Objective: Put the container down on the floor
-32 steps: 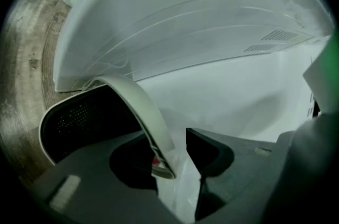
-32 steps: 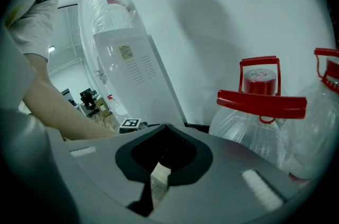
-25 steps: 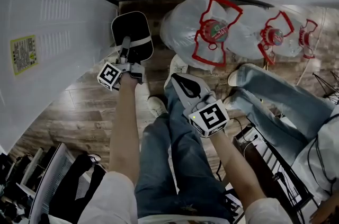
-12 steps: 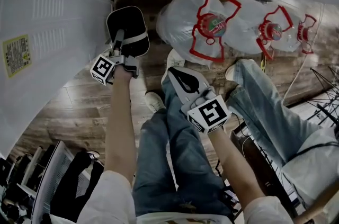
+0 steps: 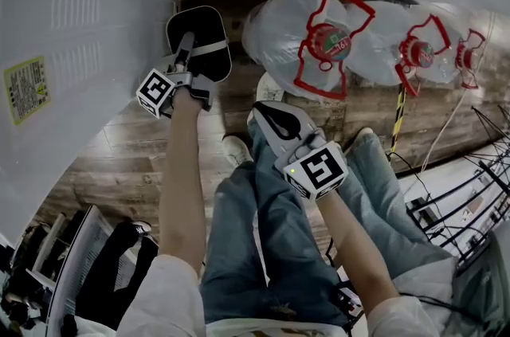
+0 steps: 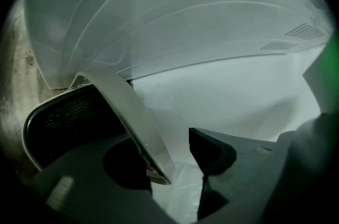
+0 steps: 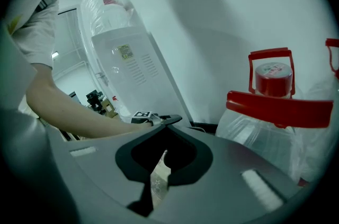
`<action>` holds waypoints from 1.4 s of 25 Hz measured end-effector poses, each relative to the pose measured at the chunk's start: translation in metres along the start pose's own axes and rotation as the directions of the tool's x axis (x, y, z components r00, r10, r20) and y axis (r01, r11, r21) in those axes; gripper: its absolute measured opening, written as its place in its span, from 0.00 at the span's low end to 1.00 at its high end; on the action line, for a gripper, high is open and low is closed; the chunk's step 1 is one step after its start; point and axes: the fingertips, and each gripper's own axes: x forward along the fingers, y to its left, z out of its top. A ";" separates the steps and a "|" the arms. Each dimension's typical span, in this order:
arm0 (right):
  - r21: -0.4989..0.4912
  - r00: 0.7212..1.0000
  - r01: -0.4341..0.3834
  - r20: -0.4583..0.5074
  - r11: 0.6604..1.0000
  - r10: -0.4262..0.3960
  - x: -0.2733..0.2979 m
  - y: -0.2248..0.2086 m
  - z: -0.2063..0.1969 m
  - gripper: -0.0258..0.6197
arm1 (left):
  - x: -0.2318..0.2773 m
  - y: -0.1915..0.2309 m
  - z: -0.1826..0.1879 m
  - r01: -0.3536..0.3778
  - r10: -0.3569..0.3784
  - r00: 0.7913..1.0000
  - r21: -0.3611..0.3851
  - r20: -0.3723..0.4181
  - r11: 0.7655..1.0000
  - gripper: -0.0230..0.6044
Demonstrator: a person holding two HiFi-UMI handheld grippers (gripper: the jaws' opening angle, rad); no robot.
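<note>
between left gripper [image 6: 177, 157] parted jaws: container [image 6: 69, 117] rim

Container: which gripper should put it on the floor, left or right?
Left, probably. The left gripper has the black container's pale band between its jaws. The right gripper is shut, empty, and off over the person's leg.

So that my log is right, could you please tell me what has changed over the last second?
The other person's leg drew back toward the lower right, away from the water jugs. The left gripper, at the black container, barely shifted. The right gripper and the jugs stayed put.
</note>
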 end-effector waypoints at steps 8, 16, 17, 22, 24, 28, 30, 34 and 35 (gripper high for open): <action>-0.038 1.000 -0.011 0.017 0.999 0.012 -0.012 0.012 0.027 0.08 | -0.055 0.045 -0.041 -0.209 0.322 0.904 0.368 -0.282 0.906 0.69; -0.093 0.999 0.038 0.029 0.995 -0.035 -0.064 0.037 0.086 0.08 | -0.130 -0.091 -0.068 0.067 0.380 0.878 0.862 -0.291 0.503 0.62; -0.128 0.998 0.051 0.038 0.991 -0.046 -0.068 0.041 0.099 0.08 | -0.132 -0.120 -0.066 0.094 0.349 0.896 0.884 -0.276 0.458 0.62; -0.199 0.988 0.135 0.095 0.971 -0.118 -0.098 0.061 0.158 0.08 | -0.154 -0.255 -0.060 0.144 0.127 0.972 0.924 -0.200 0.354 0.38; -0.215 0.984 0.162 0.111 0.963 -0.140 -0.111 0.068 0.176 0.08 | -0.166 -0.297 -0.057 0.145 0.052 0.984 0.933 -0.172 0.330 0.29; -0.220 0.972 0.208 0.155 0.953 -0.176 -0.135 0.081 0.210 0.08 | -0.194 -0.363 -0.054 0.149 -0.040 0.989 0.952 -0.143 0.269 0.12; -0.221 0.967 0.221 0.175 0.950 -0.185 -0.147 0.088 0.224 0.08 | -0.209 -0.387 -0.052 0.141 -0.071 0.989 0.957 -0.127 0.255 0.05; -0.242 0.961 0.240 0.194 0.940 -0.195 -0.167 0.106 0.245 0.08 | -0.235 -0.416 -0.048 0.130 -0.073 0.991 0.956 -0.115 0.261 0.04; -0.245 0.959 0.246 0.201 0.938 -0.199 -0.172 0.111 0.252 0.08 | -0.242 -0.423 -0.047 0.125 -0.073 0.991 0.957 -0.109 0.262 0.04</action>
